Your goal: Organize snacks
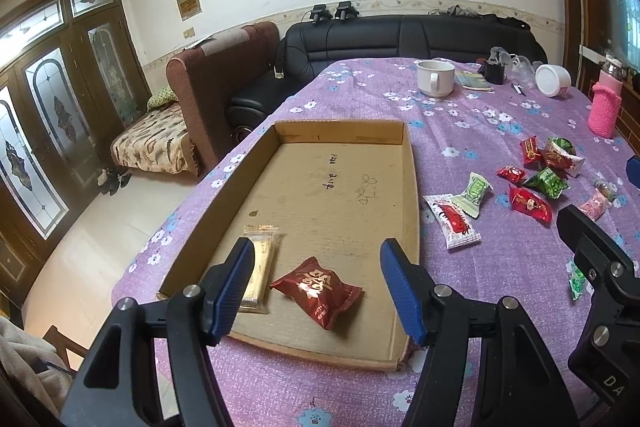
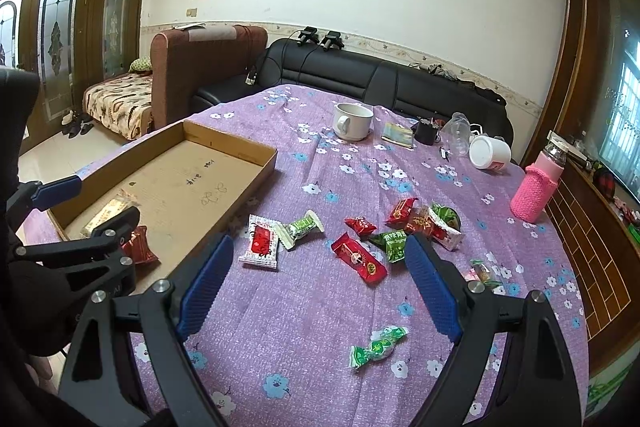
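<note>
A shallow cardboard tray (image 1: 410,195) (image 2: 232,143) lies on the purple flowered tablecloth. In it are a dark red snack packet (image 1: 318,291) and a gold wafer packet (image 1: 260,267). My left gripper (image 1: 316,267) is open and empty just above the red packet. Several loose snacks lie right of the tray: a white-and-red packet (image 2: 260,241), a green-and-white candy (image 2: 302,227), a red bar (image 2: 358,259) and a green candy (image 2: 378,345). My right gripper (image 2: 318,263) is open and empty above them.
A white mug (image 2: 352,121), a tipped white cup (image 2: 490,153), a clear jar (image 2: 460,133) and a pink-sleeved bottle (image 2: 538,187) stand at the far side of the table. A black sofa (image 2: 380,79) lies beyond; the table's left edge drops to the floor.
</note>
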Action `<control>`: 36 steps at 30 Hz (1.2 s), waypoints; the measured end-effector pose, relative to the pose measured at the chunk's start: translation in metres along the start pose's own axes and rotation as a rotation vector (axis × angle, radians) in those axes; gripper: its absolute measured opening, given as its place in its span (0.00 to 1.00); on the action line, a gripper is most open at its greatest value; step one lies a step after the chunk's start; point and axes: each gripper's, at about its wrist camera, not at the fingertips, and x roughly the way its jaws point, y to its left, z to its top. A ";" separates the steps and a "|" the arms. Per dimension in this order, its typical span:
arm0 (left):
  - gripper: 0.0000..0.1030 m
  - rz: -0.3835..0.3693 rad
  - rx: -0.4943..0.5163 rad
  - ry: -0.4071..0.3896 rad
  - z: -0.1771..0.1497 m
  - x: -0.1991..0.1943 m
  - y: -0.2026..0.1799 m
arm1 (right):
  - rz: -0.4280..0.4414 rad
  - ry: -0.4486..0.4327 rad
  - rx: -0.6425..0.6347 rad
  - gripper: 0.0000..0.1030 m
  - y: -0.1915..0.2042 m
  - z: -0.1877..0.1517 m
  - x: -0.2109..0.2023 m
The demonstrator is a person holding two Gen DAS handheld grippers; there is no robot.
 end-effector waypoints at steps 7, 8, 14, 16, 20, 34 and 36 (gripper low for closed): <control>0.64 0.010 0.005 -0.005 0.000 -0.001 -0.002 | 0.002 0.007 -0.003 0.85 0.001 -0.002 0.002; 0.63 0.014 0.006 -0.006 -0.001 -0.001 -0.002 | 0.003 0.009 -0.004 0.85 0.001 -0.003 0.002; 0.64 0.032 0.014 -0.016 -0.002 -0.004 -0.003 | 0.005 0.012 -0.006 0.85 0.003 -0.004 0.004; 0.64 0.030 0.015 -0.014 -0.002 -0.003 -0.003 | 0.005 0.014 -0.008 0.85 0.003 -0.005 0.004; 0.64 0.029 0.015 -0.012 -0.004 -0.003 -0.003 | 0.006 0.017 -0.010 0.85 0.005 -0.006 0.006; 0.64 0.025 0.022 0.003 -0.006 0.001 -0.004 | 0.005 0.029 -0.014 0.85 0.007 -0.009 0.008; 0.64 0.024 0.027 0.005 -0.006 0.002 -0.006 | -0.001 0.035 -0.011 0.85 0.003 -0.012 0.009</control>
